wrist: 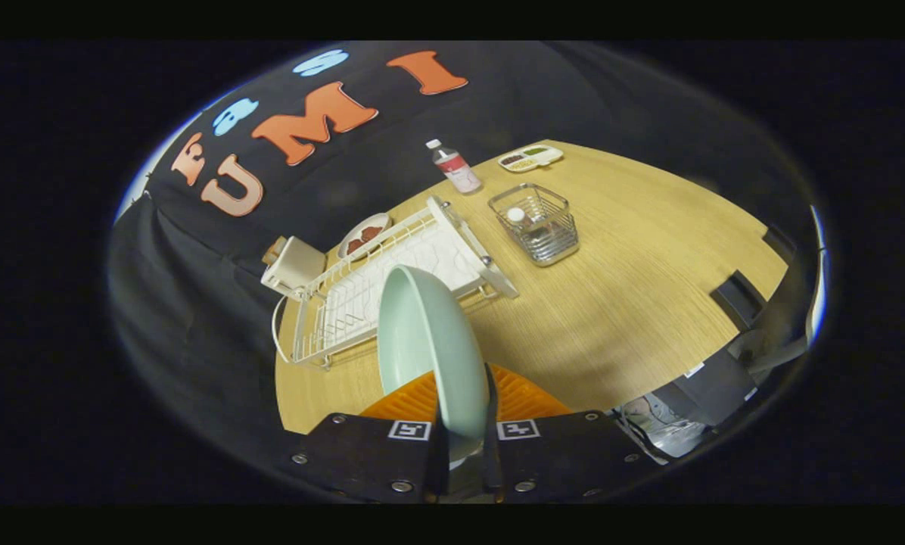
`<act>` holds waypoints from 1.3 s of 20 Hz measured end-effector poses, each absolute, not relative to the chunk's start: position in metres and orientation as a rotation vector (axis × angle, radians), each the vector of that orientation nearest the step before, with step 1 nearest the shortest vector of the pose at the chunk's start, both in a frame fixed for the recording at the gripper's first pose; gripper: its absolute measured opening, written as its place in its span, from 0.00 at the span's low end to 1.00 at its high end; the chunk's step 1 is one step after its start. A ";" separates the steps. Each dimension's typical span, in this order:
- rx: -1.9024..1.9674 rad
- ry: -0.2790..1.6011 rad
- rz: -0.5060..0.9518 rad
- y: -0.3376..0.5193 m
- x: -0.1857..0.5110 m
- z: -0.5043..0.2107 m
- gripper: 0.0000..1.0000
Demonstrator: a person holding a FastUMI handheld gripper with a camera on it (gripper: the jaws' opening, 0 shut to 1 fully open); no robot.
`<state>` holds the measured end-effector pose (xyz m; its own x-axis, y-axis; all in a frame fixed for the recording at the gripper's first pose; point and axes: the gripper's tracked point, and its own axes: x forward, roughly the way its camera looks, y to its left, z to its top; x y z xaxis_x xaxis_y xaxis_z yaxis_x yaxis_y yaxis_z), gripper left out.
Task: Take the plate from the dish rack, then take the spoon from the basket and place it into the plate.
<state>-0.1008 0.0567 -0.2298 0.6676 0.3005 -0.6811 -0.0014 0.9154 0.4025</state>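
The tongs [464,424] are clamped on the plate [430,348], both fingers pressing its rim from either side, and the plate stands on edge between them, raised above the desk [634,303]. It's a smooth, pale green round plate with a shallow curved bowl, its hollow side turned left. Ribbed pads show on the fingers either side of the rim, with small square markers on the tongs' body.

Beyond the plate lies the dish rack [392,280], a white wire frame with thin bars and a white tray bed, sitting slantwise on the pale wood-grain desk. To the right of the rack stands the basket [536,223], square, of shiny metal wire, and the spoon [515,215] stands in it, its rounded white end poking up.

Behind the basket there's a clear bottle [454,166] with a white cap, and a flat divided tray [530,157]. At the rack's far-left corner sits a cream box-shaped thing [295,265], and a small dish [363,236] with something brown on it
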 end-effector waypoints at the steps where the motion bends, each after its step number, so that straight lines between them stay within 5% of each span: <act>1: 0.415 0.843 0.177 0.056 -0.104 -0.238 0.17; 20: 0.623 0.948 0.179 0.080 -0.094 -0.300 0.23; 24: 0.541 0.925 0.144 0.060 -0.088 -0.293 0.39; 26: 0.526 0.897 0.135 0.049 -0.083 -0.282 0.55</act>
